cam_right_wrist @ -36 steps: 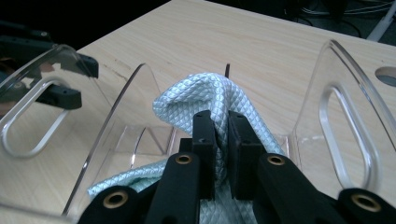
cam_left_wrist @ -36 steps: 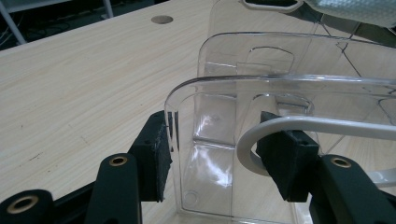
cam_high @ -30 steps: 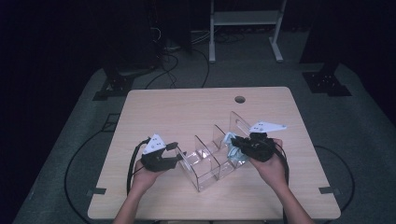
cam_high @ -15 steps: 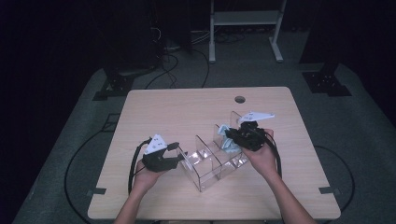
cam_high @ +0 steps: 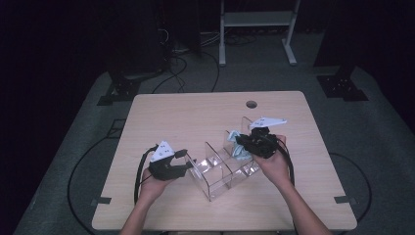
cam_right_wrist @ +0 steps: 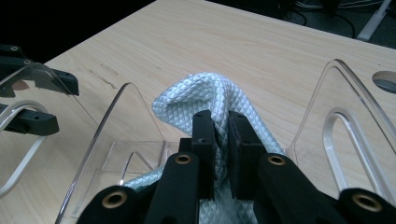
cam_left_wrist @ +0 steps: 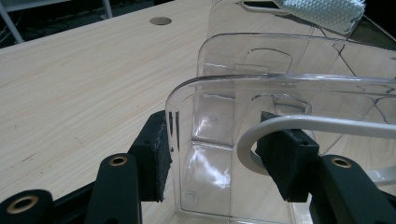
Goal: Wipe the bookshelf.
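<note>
A pale blue quilted cloth (cam_right_wrist: 205, 100) is pinched between the jaws of the right gripper (cam_right_wrist: 220, 123), which press together on a bunched fold of it, above a slot of the clear plastic divided rack (cam_high: 222, 169). The rest of the cloth hangs below those jaws into the rack. At the rack's opposite end, the left gripper (cam_left_wrist: 219, 147) clamps the end wall (cam_left_wrist: 201, 140), one pad on each side. Everything stands on the light wooden table (cam_high: 195, 117).
</note>
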